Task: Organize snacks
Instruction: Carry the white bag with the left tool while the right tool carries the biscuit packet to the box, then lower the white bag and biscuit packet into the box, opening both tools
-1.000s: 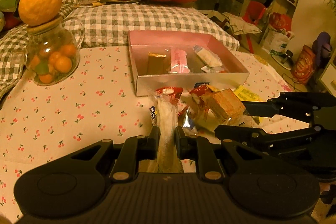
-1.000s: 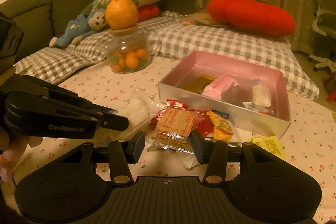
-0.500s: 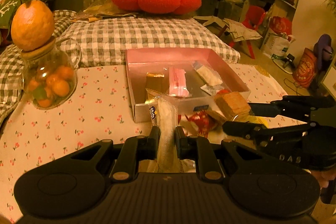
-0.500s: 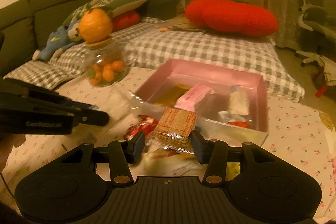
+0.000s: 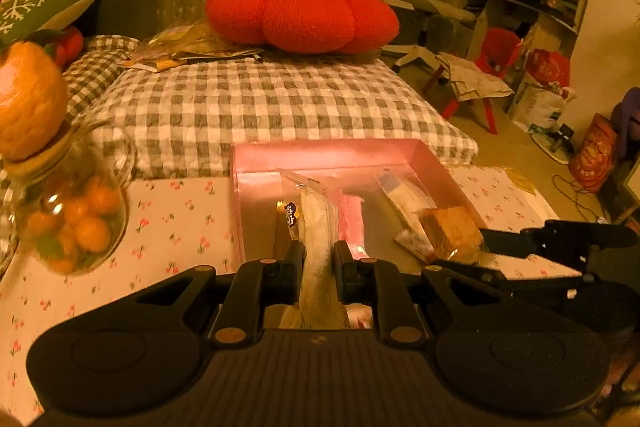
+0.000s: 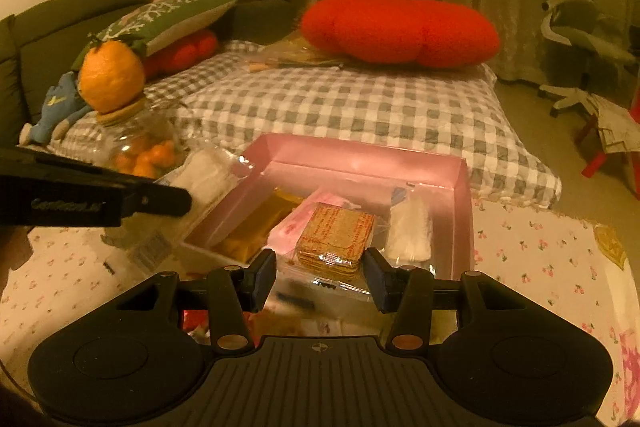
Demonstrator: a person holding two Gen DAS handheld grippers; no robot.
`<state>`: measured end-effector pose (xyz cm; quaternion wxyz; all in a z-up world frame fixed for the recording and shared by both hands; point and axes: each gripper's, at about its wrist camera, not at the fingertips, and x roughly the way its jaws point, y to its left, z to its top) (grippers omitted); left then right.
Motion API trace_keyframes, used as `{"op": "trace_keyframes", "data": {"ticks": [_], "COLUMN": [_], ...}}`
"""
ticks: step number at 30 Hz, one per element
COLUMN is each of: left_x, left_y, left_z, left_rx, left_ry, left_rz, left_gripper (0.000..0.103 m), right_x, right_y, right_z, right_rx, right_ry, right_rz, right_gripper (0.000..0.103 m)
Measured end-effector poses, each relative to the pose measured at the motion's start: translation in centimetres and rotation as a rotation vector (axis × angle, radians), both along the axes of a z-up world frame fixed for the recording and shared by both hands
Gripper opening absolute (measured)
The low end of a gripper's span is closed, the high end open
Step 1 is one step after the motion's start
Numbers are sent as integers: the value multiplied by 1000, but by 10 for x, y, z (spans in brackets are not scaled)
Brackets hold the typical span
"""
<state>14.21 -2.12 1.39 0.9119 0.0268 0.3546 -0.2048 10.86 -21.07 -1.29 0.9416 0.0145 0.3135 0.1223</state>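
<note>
Landmark: pink box (image 5: 256,179) (image 6: 460,223), open-topped, on the cherry-print tablecloth (image 5: 176,219) (image 6: 532,259).
Glass jar (image 5: 76,219) (image 6: 140,147): left of the pink box, well apart from it; holds small oranges; a large orange (image 5: 28,107) (image 6: 110,77) sits on its lid.
Left gripper (image 5: 318,259): closed on a clear-wrapped pale snack (image 5: 316,227), pinched between both fingers. The packet stands upright above the near-left part of the pink box.
Clear-wrapped pale snack, right wrist view (image 6: 206,169): at the left wall of the pink box, beyond the tip of the left gripper (image 6: 176,201); blurred.
Yellow packet (image 6: 256,227): inside the pink box, at its left side, lying flat.
Pink packet (image 5: 354,215) (image 6: 300,227): inside the pink box, near its middle, partly hidden by the held snacks.
Right gripper (image 6: 320,277) (image 5: 460,251): clamped on a wrapped stack of brown crackers (image 6: 334,239) (image 5: 450,231), one finger at each side of its clear wrapper. The stack hangs over the near-middle of the pink box.
White packet (image 5: 406,195) (image 6: 410,229): inside the pink box, toward its right wall, lying flat.
Red cushion (image 5: 302,15) (image 6: 400,29): behind the pink box, on the checked bedding (image 5: 260,99) (image 6: 352,103).
</note>
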Motion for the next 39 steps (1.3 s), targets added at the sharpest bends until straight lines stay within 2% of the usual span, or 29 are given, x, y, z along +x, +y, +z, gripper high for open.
{"op": "trace_keyframes", "data": {"ticks": [6,15,27,34,37,38,39], "left_x": [35,64,76,77,75,75,74], "left_y": [-16,-28,-34,-29,-27,-28,-27], "left_z": [-7,-19,-29,-31,-30,-29,-29], "left_rx": [24,68,127,129,143,144,145], "left_ry": [21,29,41,44,32,31,29], "left_rz": [15,30,69,93,103,98,95], "left_gripper": [14,14,15,15,20,23,26], "right_x": [26,48,63,67,68,68,68], "right_y": [2,0,-3,-4,-5,-5,-5], "right_z": [-11,-22,-34,-36,-35,-34,-34], "right_rx": [-22,-39,-53,-58,-49,-50,-53], "right_ry": [22,50,101,120,126,135,142], "right_rz": [-12,-15,-25,-36,-43,-45,-45], "right_gripper": [47,47,47,48,49,54,63]}}
